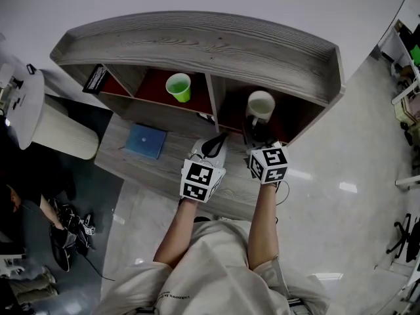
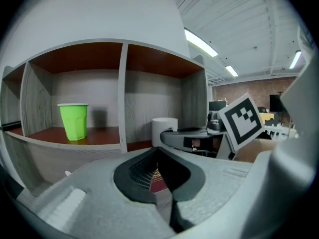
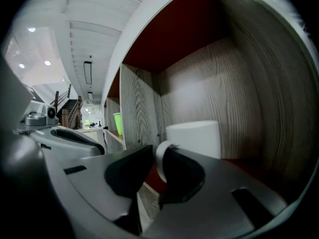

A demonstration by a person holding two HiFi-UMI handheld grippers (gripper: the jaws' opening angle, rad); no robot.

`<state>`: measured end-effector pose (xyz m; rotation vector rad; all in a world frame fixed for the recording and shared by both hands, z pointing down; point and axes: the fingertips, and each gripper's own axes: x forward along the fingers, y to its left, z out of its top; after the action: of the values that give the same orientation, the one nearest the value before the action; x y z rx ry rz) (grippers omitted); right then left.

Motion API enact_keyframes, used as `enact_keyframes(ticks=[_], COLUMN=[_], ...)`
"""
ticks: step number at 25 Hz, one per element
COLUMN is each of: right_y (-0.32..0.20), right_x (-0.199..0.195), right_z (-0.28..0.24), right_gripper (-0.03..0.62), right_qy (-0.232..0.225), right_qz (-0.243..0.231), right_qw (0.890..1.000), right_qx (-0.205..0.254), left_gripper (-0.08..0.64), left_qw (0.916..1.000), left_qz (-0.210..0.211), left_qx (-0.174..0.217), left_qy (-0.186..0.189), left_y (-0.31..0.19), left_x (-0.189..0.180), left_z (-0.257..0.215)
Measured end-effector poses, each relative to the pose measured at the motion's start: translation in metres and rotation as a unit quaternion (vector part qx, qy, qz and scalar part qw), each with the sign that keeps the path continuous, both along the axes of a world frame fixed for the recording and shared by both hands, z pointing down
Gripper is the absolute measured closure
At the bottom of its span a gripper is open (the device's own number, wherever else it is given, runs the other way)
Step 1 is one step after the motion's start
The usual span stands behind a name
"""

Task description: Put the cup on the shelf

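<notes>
- Blue flat square item (image 1: 146, 140) lay on the ledge below the shelf (image 1: 197, 41), left of both grippers.
- Green cup (image 1: 178, 86) stood upright in the left compartment, on the red floor, well apart from both grippers.
- Left gripper (image 1: 225, 135) sat in front of the divider (image 1: 215, 94), pointed at the shelf. In the left gripper view its fingertips (image 2: 155, 148) met, clenched on nothing. Only the ledge and the red floor showed through the gap behind the tips.
- White cup (image 1: 260, 102) stood upright in the right compartment, on the red floor near the back wall and right of the divider. Mouth was up, and the handle (image 3: 160, 161) faced out toward the person.
- Right gripper (image 1: 257, 131) reached into that compartment, just in front of the white cup. In the right gripper view its jaws (image 3: 159, 153) stood a little apart, released. The handle ran between the pads; the cup body (image 3: 194, 136) was just beyond the tips, outside the jaws. The handle lay close to the right pad; contact couldn't be settled.
</notes>
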<state>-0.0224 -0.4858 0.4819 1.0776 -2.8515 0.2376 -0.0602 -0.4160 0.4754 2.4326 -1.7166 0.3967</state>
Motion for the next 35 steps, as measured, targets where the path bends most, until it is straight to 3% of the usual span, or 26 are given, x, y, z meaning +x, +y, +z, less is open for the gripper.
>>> enact_keyframes(ticks=[8,16,24,29,35], right_y=[0.015,0.016,0.012,0.018,0.012], right_x=[-0.015,-0.003,0.009,0.001,-0.023], right_z=[0.002,0.001,0.001,0.001,-0.001], right_gripper=[0.413,0.416,0.448,0.445,0.440], right_qy=[0.018,0.028,0.037,0.014,0.018], right_qz=[-0.066,-0.068,-0.027,-0.041,-0.060], right_qw=[0.998,0.997,0.999,0.999,0.998], right_qx=[-0.003,0.005,0.011,0.005,0.011], left_gripper=[0.549,0.549,0.549,0.549,0.549], left_qw=[1.0000,0.9999,0.9997,0.9997,0.9999], left_qz=[-0.002,0.009,0.020,0.019,0.001], left_qx=[0.008,0.010,0.011,0.005,0.013], left_qy=[0.004,0.010,0.013,0.014,0.009], left_y=[-0.001,-0.005,-0.012,-0.007,-0.001], left_x=[-0.002,0.006,0.014,0.013,-0.003], left_z=[-0.003,-0.004,-0.006,0.000,-0.007])
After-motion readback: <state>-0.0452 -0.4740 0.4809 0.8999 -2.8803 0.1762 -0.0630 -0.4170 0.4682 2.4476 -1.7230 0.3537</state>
